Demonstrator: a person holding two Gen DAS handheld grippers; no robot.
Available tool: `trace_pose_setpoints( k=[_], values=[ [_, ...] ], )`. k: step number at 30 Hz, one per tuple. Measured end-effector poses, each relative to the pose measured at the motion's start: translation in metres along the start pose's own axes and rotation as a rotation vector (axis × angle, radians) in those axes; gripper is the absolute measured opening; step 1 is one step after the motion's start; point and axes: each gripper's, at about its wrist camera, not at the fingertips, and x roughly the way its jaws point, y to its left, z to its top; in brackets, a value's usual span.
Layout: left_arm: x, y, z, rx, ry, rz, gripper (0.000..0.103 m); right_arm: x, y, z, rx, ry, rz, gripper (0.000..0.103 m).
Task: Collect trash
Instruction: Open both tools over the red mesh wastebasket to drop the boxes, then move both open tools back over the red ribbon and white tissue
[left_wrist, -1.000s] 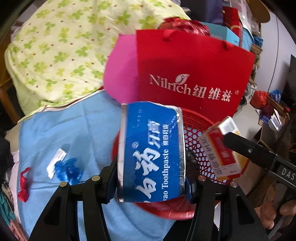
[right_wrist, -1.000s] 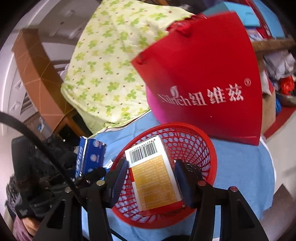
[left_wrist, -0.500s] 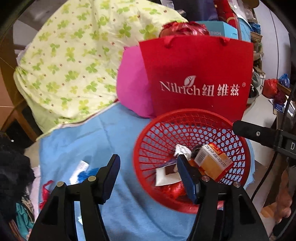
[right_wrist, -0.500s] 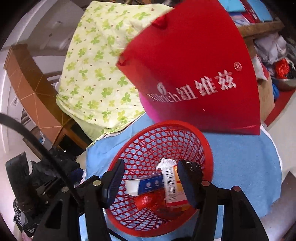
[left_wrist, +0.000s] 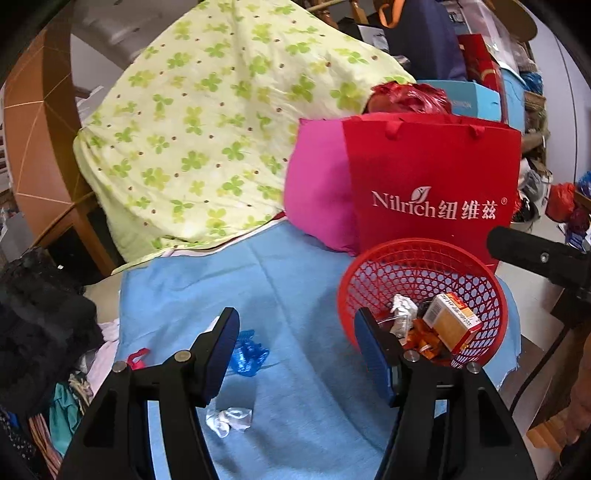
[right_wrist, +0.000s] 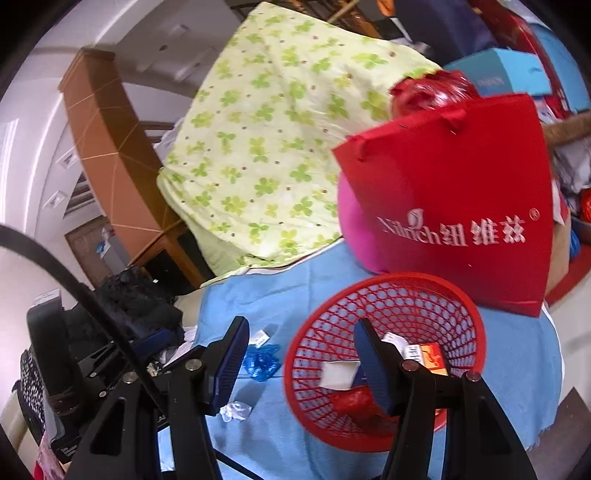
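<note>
Trash remaining outside the red basket (left_wrist: 498, 295): a blue wrapper (left_wrist: 248, 355) and a crumpled white scrap (left_wrist: 229, 421), both on the blue cloth (left_wrist: 295, 295) left of the basket. Inside the basket lie an orange box (left_wrist: 451, 325) and wrappers, possibly foil. Left claw (left_wrist: 297, 360) is spread and holds nothing; right claw (right_wrist: 297, 363) is likewise spread. Behind the basket stands a red bag (left_wrist: 432, 184).

**My two grippers, up close**

My left gripper (left_wrist: 295, 354) and right gripper (right_wrist: 299, 358) look alike: matte black angular frames, silver round screws near the tops, dark blue flat pads on my fingers (left_wrist: 218, 354). A black cable (right_wrist: 74, 280) curves past my right one.
</note>
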Motion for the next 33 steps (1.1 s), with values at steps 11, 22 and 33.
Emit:
trace_pose_setpoints(
  k=[11, 22, 33],
  values=[
    [-0.02, 0.026, -0.016, -0.043, -0.003, 0.057, 0.066, -0.009, 0.044, -0.004, -0.084, 0.004, 0.042, 0.063],
    [-0.039, 0.051, -0.029, -0.081, -0.025, 0.088, 0.066, -0.002, 0.076, -0.011, -0.141, 0.033, 0.068, 0.063],
    [-0.039, 0.077, -0.042, -0.134, -0.014, 0.099, 0.066, 0.012, 0.102, -0.021, -0.194, 0.073, 0.076, 0.063]
  ],
)
